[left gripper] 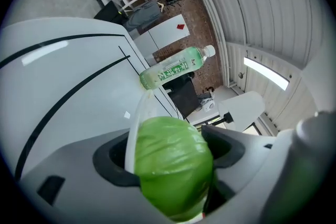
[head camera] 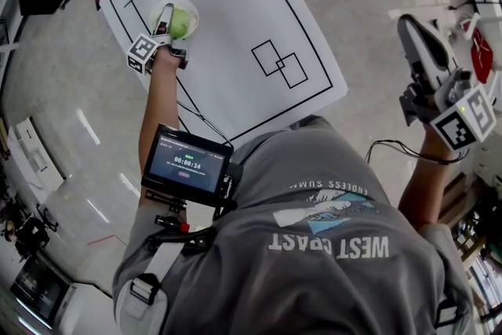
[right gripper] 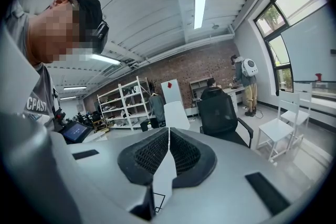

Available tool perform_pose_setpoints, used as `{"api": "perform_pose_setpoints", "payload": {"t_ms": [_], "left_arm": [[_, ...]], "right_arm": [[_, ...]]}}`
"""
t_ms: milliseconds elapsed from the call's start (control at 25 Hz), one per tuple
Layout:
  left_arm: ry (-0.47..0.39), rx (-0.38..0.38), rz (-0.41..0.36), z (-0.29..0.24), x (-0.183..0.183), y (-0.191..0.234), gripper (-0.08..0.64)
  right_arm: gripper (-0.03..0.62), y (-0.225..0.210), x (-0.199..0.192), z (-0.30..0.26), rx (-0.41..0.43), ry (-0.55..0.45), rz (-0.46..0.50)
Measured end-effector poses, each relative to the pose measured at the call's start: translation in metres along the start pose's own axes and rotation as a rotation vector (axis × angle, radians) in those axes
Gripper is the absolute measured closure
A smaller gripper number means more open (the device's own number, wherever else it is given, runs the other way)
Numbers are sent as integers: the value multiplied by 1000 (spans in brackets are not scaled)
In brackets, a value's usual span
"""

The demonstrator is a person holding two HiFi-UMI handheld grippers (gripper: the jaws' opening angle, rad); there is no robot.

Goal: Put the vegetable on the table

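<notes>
Left tongs (head camera: 166, 23) grasp the green vegetable (head camera: 181, 22) at the white bowl (head camera: 190, 6), likely to carry it onto the bench (head camera: 235, 4); right tongs (right gripper: 168, 152) clenched empty, held well aside.

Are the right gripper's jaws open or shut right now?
Shut: the right gripper has its jaws pressed together in its own view, with nothing between them.

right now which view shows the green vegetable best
The left gripper view: the green vegetable fills the middle, close up, gripped between the left gripper's jaws. The head view shows it small, at the white bowl, partly behind that gripper. The right gripper view does not show it.
</notes>
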State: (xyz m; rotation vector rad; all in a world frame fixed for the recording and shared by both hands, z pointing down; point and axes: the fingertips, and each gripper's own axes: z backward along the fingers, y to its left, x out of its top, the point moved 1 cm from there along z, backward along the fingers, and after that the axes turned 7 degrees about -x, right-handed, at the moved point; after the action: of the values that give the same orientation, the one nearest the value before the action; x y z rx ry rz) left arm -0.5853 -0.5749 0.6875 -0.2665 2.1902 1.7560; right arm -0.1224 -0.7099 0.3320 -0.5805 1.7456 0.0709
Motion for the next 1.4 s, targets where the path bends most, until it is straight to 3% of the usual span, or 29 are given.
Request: {"api": "perform_pose_setpoints", "payload": {"t_ms": [160,360,600,880,1160,1400], "left_arm": [[32,61,-97,0,2,5,194],[19,117,-127,4,4,17,180],[13,211,-193,7,8,26,116],[5,335,-344,9,18,28,41],[16,394,-497,9,29,21,18],[6,431,-544,11,35,20,15]], "right_arm": [[583,2,1,-2,5,3,0],[583,3,0,-3,8,3,-2],[583,4,0,-3,11,6,-4],[583,13,11,-9,26,5,38],[583,10,9,-6,22,6,21],[583,6,6,-1,14,8,-4]]}}
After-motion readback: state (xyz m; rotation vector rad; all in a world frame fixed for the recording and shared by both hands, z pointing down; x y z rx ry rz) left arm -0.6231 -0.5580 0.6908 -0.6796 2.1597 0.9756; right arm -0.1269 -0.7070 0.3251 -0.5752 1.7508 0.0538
